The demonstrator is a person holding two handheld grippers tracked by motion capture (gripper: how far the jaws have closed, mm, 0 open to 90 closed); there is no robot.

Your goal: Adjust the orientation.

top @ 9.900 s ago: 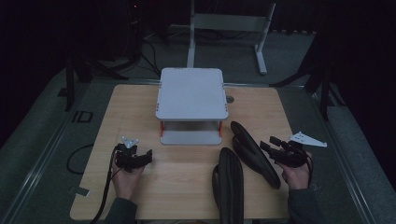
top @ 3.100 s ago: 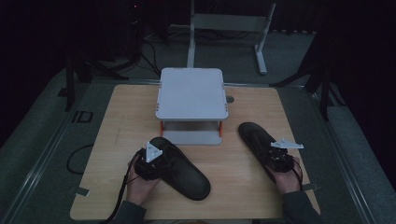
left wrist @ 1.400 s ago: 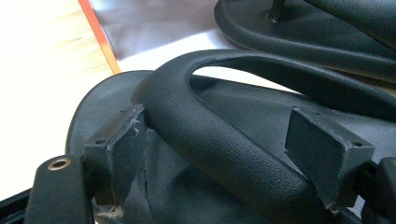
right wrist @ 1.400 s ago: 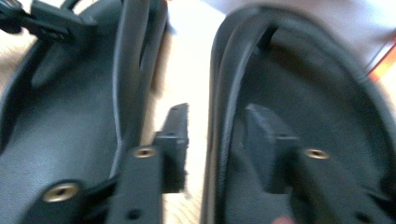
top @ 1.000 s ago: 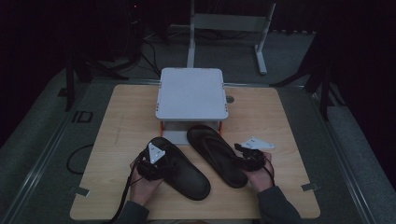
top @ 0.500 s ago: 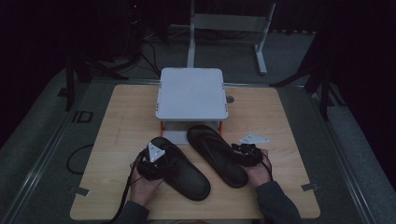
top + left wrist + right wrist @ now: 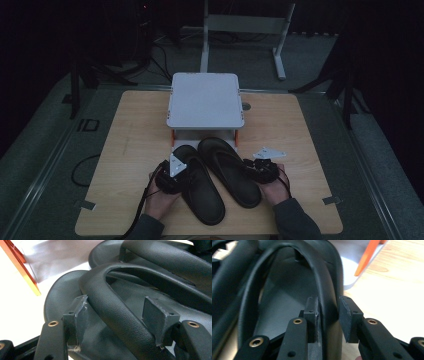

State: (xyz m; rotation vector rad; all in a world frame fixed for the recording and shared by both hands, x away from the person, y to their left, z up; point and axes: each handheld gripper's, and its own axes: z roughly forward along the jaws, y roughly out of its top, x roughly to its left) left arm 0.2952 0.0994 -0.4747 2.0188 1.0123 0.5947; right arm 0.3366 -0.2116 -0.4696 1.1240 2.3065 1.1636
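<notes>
the left gripper has its jaws spread on either side of the strap of the left sandal; they have just been closing, the strap runs between them with a gap showing on the far side, so it is not yet pinched. the right gripper has its jaws set across the outer edge and strap of the right sandal; they too have just been closing, the inner pad lies against the strap while the outer pad stands just clear of the rim, so i judge that grip unfinished as well. from the jaws outward, each sandal's long axis runs away from its hand, toes toward the white stand at the middle of the bench, heels toward the person. the two sandals lie side by side, nearly touching, toes just in front of the stand's lower shelf. each hand is nearest its own sandal, so the coming move, as i read it, turns on sliding both forward along their length under the stand's top
</notes>
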